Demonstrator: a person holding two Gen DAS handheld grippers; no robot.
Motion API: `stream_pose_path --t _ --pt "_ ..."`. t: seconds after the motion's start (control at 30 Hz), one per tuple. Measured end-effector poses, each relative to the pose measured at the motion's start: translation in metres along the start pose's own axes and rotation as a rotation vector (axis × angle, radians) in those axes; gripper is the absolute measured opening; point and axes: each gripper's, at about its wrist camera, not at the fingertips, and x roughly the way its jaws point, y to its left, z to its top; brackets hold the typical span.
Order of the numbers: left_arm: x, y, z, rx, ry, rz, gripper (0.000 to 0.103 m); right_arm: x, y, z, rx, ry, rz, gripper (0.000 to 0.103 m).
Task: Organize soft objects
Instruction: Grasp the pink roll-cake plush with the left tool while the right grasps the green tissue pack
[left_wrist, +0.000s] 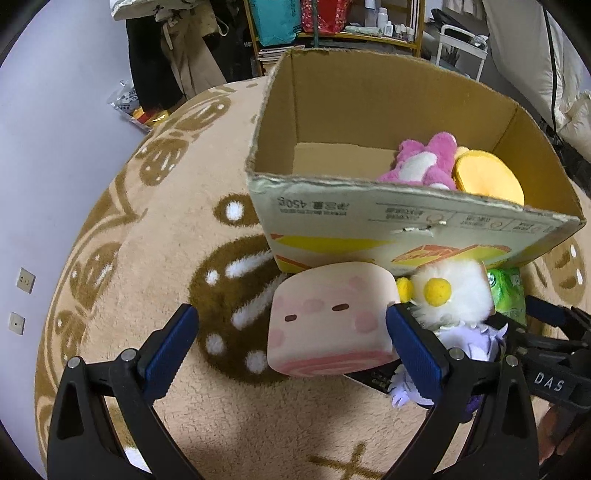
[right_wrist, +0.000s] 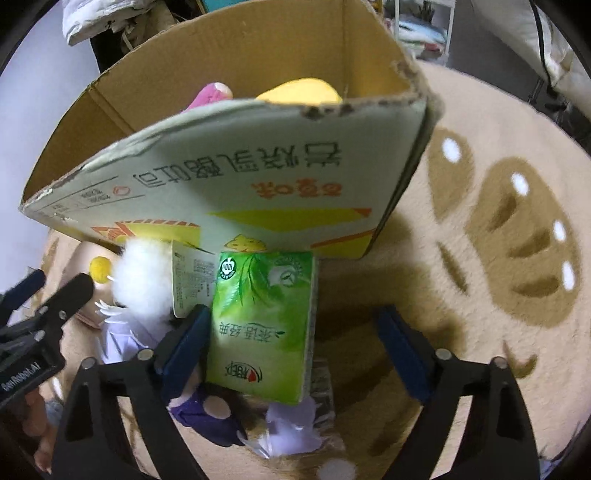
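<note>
The left gripper (left_wrist: 291, 328) stands wide apart with nothing held; the pale pink square cushion with a drawn face (left_wrist: 330, 319) lies between its blue pads, close against the right-hand pad and well clear of the left-hand one. That cushion looks light and squashy, so it should give under pressure; taking it across its flat sides, near the middle, seems the safest hold.

The right gripper (right_wrist: 295, 339) is also parted, its pads not pressing anything. The green plastic-wrapped tissue pack (right_wrist: 264, 325) sits between them, its edge just beside the left-hand pad and apart from the right-hand one. The wrap looks slick, so a grip across the pack's narrow width, at mid-length, would likely slip least; the contents should compress a little.

Beneath and beside the pack lies a doll in lilac and dark purple cloth (right_wrist: 207, 406), and just left of it a fluffy white plush with yellow pompoms (left_wrist: 448, 291), floppy and easy to pinch anywhere in the fur.

All of these rest on the beige patterned fleece rug (left_wrist: 122, 236), touching or just short of the open cardboard box (left_wrist: 369, 225) ahead of both grippers. Inside it already sit a pink plush toy (left_wrist: 421, 162) and a yellow round cushion (left_wrist: 487, 177).
</note>
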Motion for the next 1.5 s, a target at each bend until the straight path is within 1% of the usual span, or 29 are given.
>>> stream_pose_path --t 0.07,0.13,0.2,0.27,0.33,0.37,0.47,0.53,0.57,0.67,0.8,0.9,1.0,1.07,1.13,1.33,1.43,1.5 --pt "0.002 -0.002 -0.001 0.009 0.006 -0.004 0.100 0.001 0.002 0.001 -0.003 -0.001 0.006 0.088" --pt "0.004 -0.002 -0.002 0.008 0.014 -0.018 0.098 0.001 0.003 0.000 -0.006 0.003 0.022 0.081" --pt "0.005 -0.002 -0.002 0.004 0.019 -0.034 0.092 0.001 0.004 0.006 -0.006 0.008 0.033 0.078" --pt "0.008 -0.003 -0.003 0.009 0.026 -0.028 0.091 0.001 0.008 0.007 -0.011 0.011 0.044 0.073" --pt "0.009 -0.004 -0.004 0.012 0.029 -0.018 0.091 -0.001 0.014 0.009 -0.013 0.014 0.071 0.062" --pt "0.010 -0.004 -0.004 0.007 0.034 -0.027 0.089 -0.001 0.015 0.009 -0.015 0.016 0.083 0.059" --pt "0.013 -0.002 -0.005 -0.025 0.060 -0.084 0.079 -0.005 0.016 0.006 -0.021 0.016 0.080 0.059" --pt "0.012 -0.002 -0.006 -0.035 0.062 -0.109 0.069 -0.006 0.017 0.005 -0.016 0.017 0.083 0.059" --pt "0.010 -0.003 -0.007 -0.032 0.055 -0.122 0.060 -0.007 0.017 0.005 -0.014 0.018 0.082 0.059" --pt "0.006 -0.010 -0.009 0.006 0.028 -0.097 0.054 -0.010 0.013 0.001 -0.011 0.017 0.075 0.059" --pt "0.000 -0.013 -0.010 0.016 0.004 -0.080 0.044 -0.015 0.009 -0.001 -0.009 0.010 0.081 0.059" --pt "-0.004 -0.010 -0.009 0.007 -0.002 -0.065 0.041 -0.019 0.008 -0.001 -0.010 0.003 0.099 0.058" --pt "-0.008 -0.004 -0.011 -0.021 0.006 -0.070 0.040 -0.027 0.010 -0.003 -0.021 -0.023 0.103 0.058" --pt "-0.013 -0.002 -0.012 -0.032 -0.001 -0.082 0.039 -0.035 0.010 -0.002 -0.023 -0.034 0.106 0.058" --pt "-0.018 -0.001 -0.011 -0.031 -0.010 -0.077 0.039 -0.041 0.008 -0.002 -0.018 -0.037 0.111 0.058" --pt "-0.037 0.005 -0.015 -0.058 -0.054 -0.073 0.039 -0.059 -0.002 -0.004 -0.020 -0.070 0.131 0.058" --pt "-0.048 0.010 -0.016 -0.064 -0.086 -0.033 0.039 -0.072 -0.005 -0.007 -0.023 -0.102 0.132 0.058" --pt "-0.055 0.014 -0.016 -0.073 -0.108 -0.035 0.039 -0.082 -0.007 -0.009 -0.023 -0.121 0.140 0.058"
